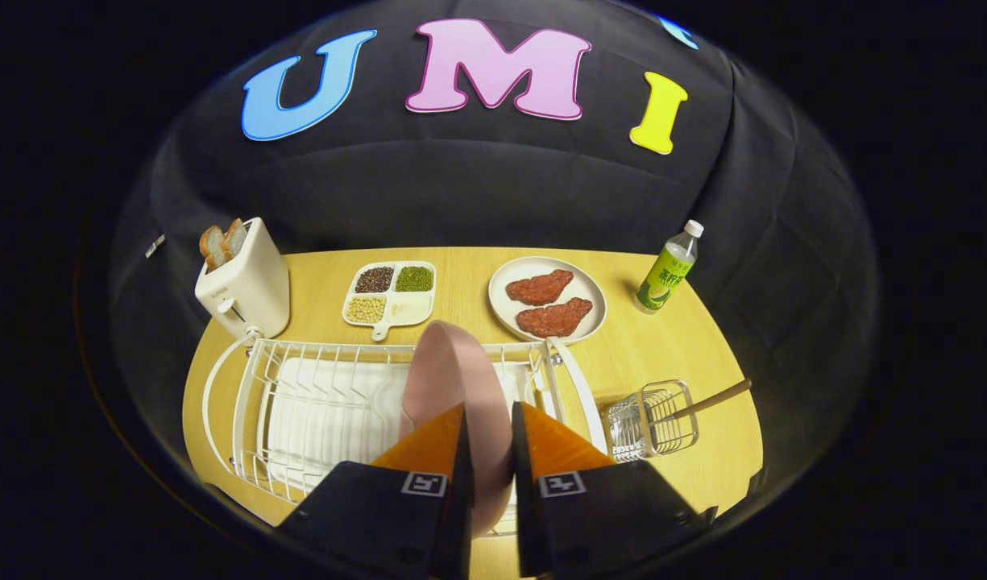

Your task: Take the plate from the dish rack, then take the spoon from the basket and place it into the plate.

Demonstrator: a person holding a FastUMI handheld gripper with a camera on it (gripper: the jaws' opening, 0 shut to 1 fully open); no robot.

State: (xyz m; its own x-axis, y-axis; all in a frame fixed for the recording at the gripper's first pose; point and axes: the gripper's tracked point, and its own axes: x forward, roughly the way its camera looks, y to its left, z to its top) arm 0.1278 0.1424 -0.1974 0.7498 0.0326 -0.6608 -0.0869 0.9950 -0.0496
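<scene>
A pink plate (453, 379) stands on edge between my gripper's (490, 415) two orange fingers (429, 447), which press on its rim from both sides. The plate rises above the white wire dish rack (300, 403) just ahead of the fingers; I cannot tell if it still rests in the rack's slots. To the right of the rack stands a small wire basket (650, 419). A wooden-handled spoon (715, 399) leans out of it toward the right.
At the table's back stand a cream toaster (243, 282) with bread slices, a divided dish of beans (390, 294), a plate with two meat patties (548, 304) and a green-labelled bottle (668, 270). The wooden table (686, 346) shows bare between basket and bottle.
</scene>
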